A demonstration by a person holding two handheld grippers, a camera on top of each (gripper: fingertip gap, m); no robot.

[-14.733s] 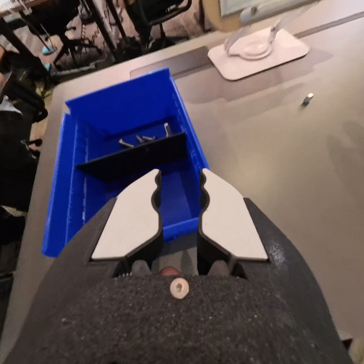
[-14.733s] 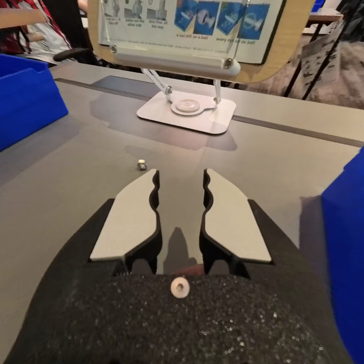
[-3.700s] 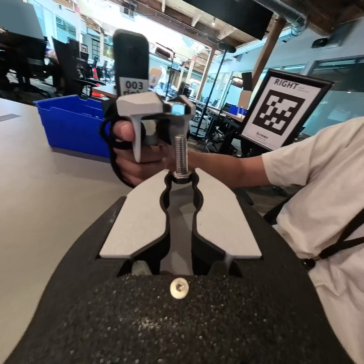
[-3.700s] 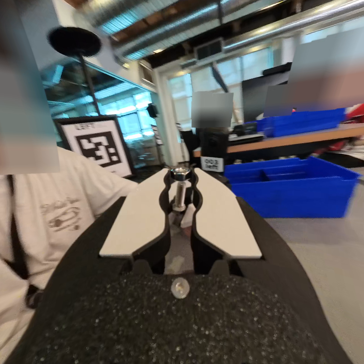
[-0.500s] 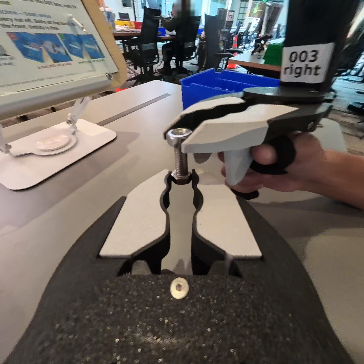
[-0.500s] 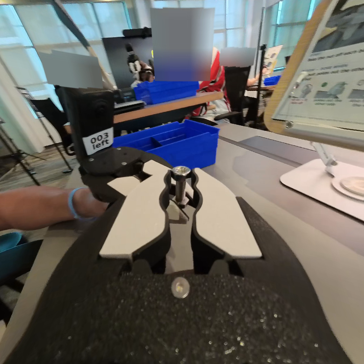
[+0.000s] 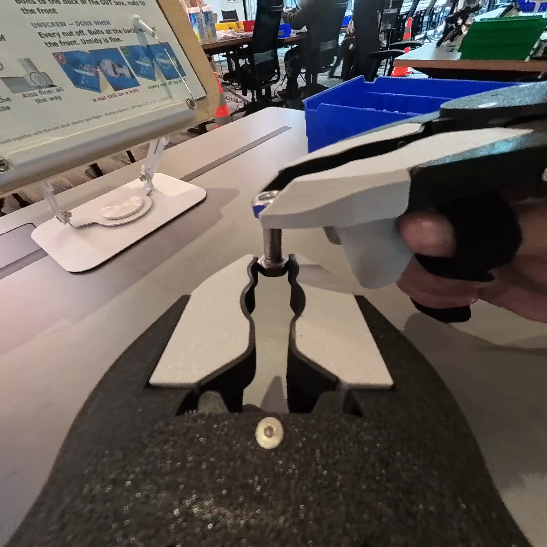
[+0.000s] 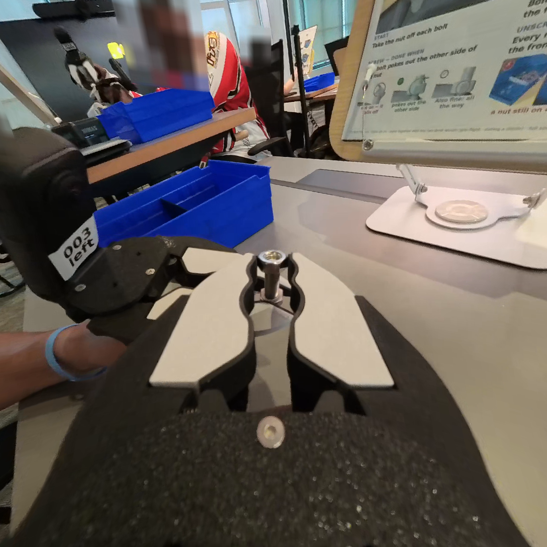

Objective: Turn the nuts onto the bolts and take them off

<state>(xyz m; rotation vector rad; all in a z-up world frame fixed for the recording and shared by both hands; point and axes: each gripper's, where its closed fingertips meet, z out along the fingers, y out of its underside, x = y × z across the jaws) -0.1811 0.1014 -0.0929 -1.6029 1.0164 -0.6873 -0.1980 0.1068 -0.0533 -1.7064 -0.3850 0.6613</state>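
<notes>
Nearest, left gripper [image 7: 272, 266] clamped on the nut [image 7: 271, 262] at the bolt's [image 7: 272, 245] lower end. Directly above the nut, right gripper [image 8: 271, 262] closed on the bolt head. Beyond the bolt, blue bin [image 8: 225, 207] and sign stand [image 7: 118, 219] on the grey table [image 7: 59, 310].

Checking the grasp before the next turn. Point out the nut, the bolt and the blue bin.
nut [image 7: 271, 265], left wrist view, on its hex side between the fingertips.
bolt [image 8: 271, 257], right wrist view, on its socket head.
blue bin [image 8: 225, 216], right wrist view, on its near outer wall.
</notes>
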